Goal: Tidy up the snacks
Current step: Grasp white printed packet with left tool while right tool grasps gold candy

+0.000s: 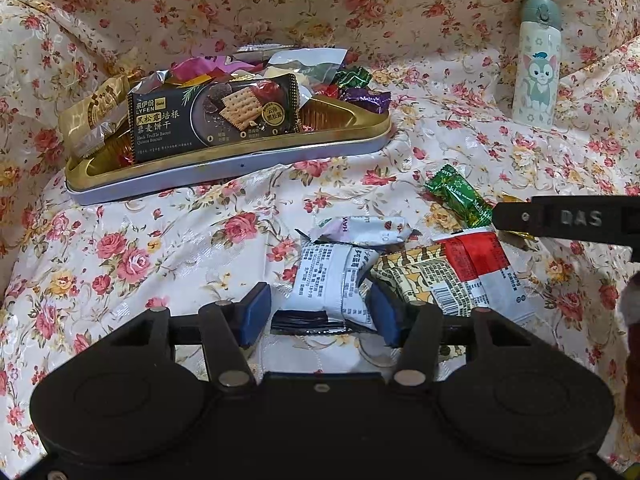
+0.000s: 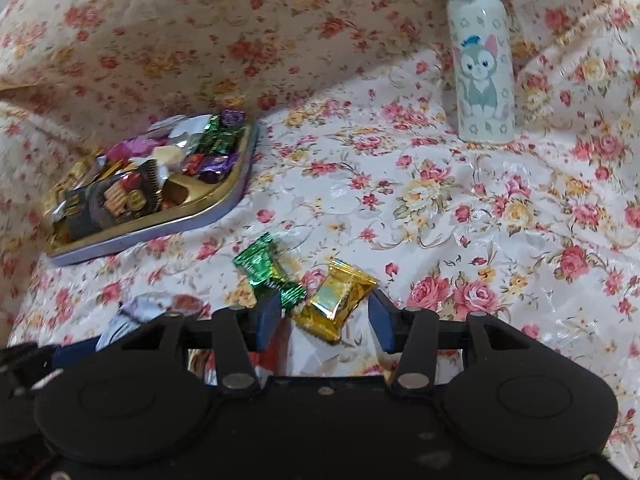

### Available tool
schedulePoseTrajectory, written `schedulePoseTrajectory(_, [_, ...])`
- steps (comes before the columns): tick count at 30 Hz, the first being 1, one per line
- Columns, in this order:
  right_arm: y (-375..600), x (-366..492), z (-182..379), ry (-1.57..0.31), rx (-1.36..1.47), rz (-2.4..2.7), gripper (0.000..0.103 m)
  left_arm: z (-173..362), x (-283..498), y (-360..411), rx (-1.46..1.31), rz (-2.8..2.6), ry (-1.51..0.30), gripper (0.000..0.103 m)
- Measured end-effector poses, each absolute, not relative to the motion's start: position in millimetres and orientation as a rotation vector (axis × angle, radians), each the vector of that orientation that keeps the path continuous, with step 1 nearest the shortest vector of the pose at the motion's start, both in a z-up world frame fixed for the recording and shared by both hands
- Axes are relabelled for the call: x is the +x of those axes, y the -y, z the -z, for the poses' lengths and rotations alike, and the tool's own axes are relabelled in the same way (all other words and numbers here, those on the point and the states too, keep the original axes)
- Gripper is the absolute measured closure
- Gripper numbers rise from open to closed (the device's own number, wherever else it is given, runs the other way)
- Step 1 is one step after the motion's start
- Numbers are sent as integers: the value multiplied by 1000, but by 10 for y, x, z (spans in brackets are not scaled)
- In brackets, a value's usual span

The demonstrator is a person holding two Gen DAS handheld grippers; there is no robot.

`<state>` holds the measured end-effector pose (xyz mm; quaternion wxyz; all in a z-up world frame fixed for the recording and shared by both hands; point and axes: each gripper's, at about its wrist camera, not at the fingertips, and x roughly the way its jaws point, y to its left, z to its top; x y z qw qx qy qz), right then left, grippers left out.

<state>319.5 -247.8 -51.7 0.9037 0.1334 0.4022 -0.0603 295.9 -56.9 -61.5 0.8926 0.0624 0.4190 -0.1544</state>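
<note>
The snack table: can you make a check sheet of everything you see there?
Surface: floral cloth, wrinkled.
Job's things: gold tin tray piled with snacks, biscuit pack in front; loose on the cloth are a white packet, green candy, gold packet and red-and-white packet.
Clutter: cat bottle, upright.
Grippers: left gripper open around the white packet; right gripper open around the gold packet.
Cables: nothing seen.
Surroundings: cloth rises behind.
</note>
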Motion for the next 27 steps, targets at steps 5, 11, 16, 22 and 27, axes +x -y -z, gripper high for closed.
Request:
schedulePoseTrajectory(5, [2443,3204,550,-823,234,151,77,615,2943,572,134,319,-862,44])
schedulePoseTrajectory(11, [2466,3062,527,-820,207,130,77,589,2930,610,169,328,-860,47])
schedulePoseTrajectory(16, [2459,2877,473,-813,179,107,77,570,2924,591,160,339,-859,47])
schedulePoseTrajectory(22, [2443,2671,426,-815,162,77,77,547,2966,597,150,338,-859,47])
schedulePoseTrajectory(27, [2439,2546,401,-820,172,65,77,553,3015,603,134,339,-877,48])
